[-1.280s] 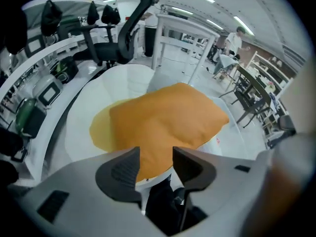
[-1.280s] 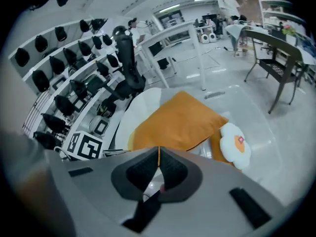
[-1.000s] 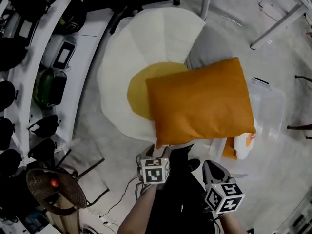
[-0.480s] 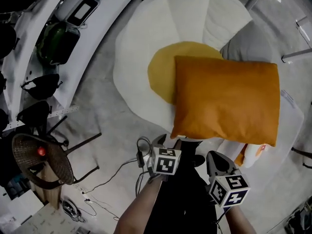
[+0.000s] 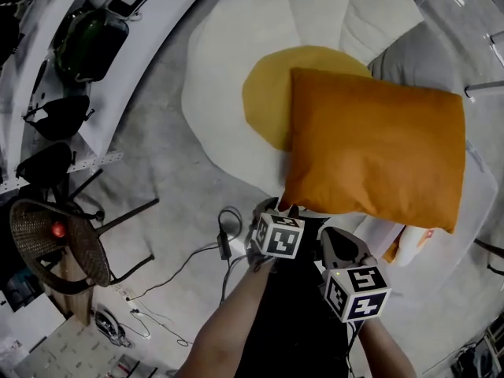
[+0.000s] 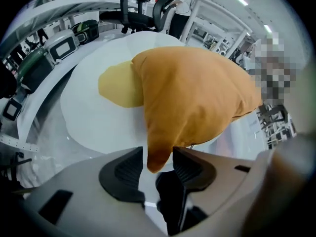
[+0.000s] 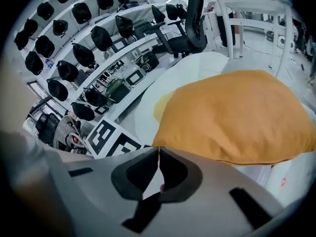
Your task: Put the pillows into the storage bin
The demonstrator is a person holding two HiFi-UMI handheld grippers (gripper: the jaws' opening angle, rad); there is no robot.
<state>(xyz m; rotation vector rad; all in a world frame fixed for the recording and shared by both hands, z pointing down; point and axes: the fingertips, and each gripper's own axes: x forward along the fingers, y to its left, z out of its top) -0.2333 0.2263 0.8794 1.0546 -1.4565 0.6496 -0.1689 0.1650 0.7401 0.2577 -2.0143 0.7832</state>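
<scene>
An orange pillow (image 5: 374, 152) hangs over the clear storage bin (image 5: 465, 250) and partly covers a big fried-egg pillow (image 5: 228, 93) and a grey pillow (image 5: 421, 61). A small egg pillow (image 5: 411, 241) lies in the bin, half hidden. My left gripper (image 5: 279, 209) is at the orange pillow's near left corner. In the left gripper view that corner (image 6: 155, 154) fills the gap between the pads of the left gripper (image 6: 158, 149), whose jaws have just been closing on it. My right gripper (image 5: 332, 231) is shut, with the right gripper (image 7: 159, 149) pinching the thin near edge of the orange pillow (image 7: 237, 115).
Curved white shelves with dark cases and helmets (image 5: 87, 46) run along the left. A wicker seat (image 5: 47, 246) and loose cables (image 5: 228, 242) lie on the grey floor at lower left. Metal table legs (image 5: 480, 89) stand at the right.
Both grippers have come down with the orange pillow, which now sits lower over the bin. The floor pillows look larger as the view drew closer.
</scene>
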